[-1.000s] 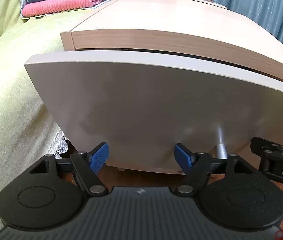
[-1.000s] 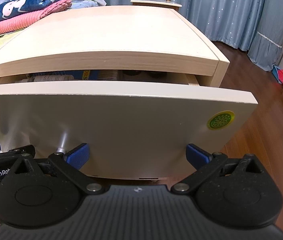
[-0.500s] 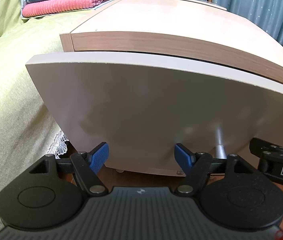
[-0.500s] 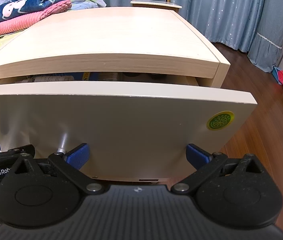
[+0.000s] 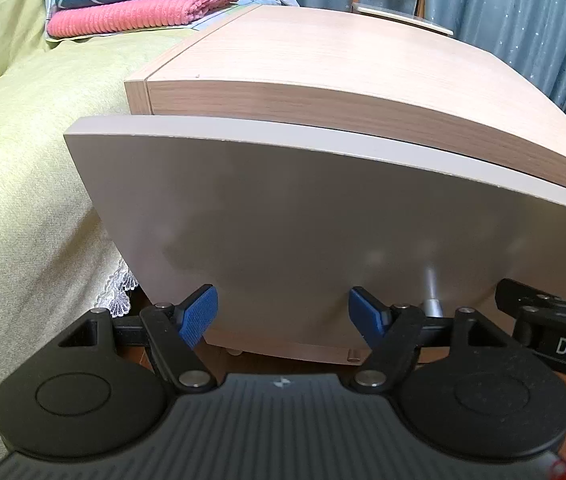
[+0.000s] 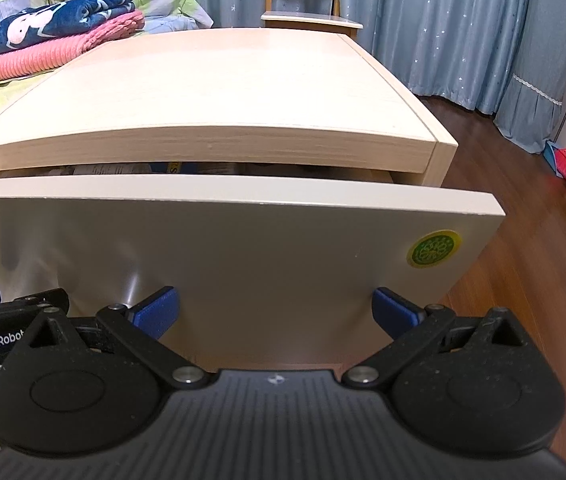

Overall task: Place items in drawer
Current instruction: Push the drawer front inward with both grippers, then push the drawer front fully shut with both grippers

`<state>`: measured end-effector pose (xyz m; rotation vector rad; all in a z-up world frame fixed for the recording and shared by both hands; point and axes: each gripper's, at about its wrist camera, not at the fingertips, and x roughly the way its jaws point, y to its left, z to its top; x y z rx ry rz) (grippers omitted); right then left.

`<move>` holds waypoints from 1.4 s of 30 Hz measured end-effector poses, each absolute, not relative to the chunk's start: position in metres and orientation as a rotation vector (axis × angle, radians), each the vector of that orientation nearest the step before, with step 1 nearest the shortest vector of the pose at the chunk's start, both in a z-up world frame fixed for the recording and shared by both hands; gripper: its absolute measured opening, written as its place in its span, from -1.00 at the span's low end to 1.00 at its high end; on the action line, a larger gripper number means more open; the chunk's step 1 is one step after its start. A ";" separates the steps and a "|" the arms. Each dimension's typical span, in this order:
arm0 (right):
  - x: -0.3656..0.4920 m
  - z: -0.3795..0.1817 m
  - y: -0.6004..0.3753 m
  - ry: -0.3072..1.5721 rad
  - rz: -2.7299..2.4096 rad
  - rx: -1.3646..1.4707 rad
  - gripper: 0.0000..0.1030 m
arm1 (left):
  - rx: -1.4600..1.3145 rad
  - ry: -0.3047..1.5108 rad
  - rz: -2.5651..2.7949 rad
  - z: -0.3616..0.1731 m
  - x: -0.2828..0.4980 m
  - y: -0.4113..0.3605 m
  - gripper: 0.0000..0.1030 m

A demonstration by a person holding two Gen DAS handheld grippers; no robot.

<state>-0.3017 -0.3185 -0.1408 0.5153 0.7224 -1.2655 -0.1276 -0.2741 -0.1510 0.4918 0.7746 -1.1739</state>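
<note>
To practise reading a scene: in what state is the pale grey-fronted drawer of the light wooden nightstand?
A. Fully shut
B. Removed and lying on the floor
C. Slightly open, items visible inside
C: a gap above the pale grey drawer front shows items under the nightstand top.

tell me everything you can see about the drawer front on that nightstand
The drawer front is a smooth, slightly glossy off-white panel with a pale edge, wider than the light wood cabinet top above it. It stands ajar: a narrow gap shows items inside, too hidden to identify. A round green and yellow sticker sits near one upper corner, and a small metal knob projects low on its face. Both open tools, left and right, sit close before it; contact is unclear.
</note>
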 end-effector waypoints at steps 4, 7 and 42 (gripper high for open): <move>-0.303 -0.141 -0.318 0.717 -1.264 0.515 0.97 | 0.490 0.774 -1.174 -0.151 -0.127 -0.274 0.43; -0.304 -0.139 -0.318 0.698 -1.262 0.516 0.97 | 0.477 0.772 -1.180 -0.149 -0.126 -0.273 0.43; -0.307 -0.123 -0.320 0.575 -1.256 0.505 0.98 | 0.373 0.693 -1.197 -0.132 -0.117 -0.271 0.43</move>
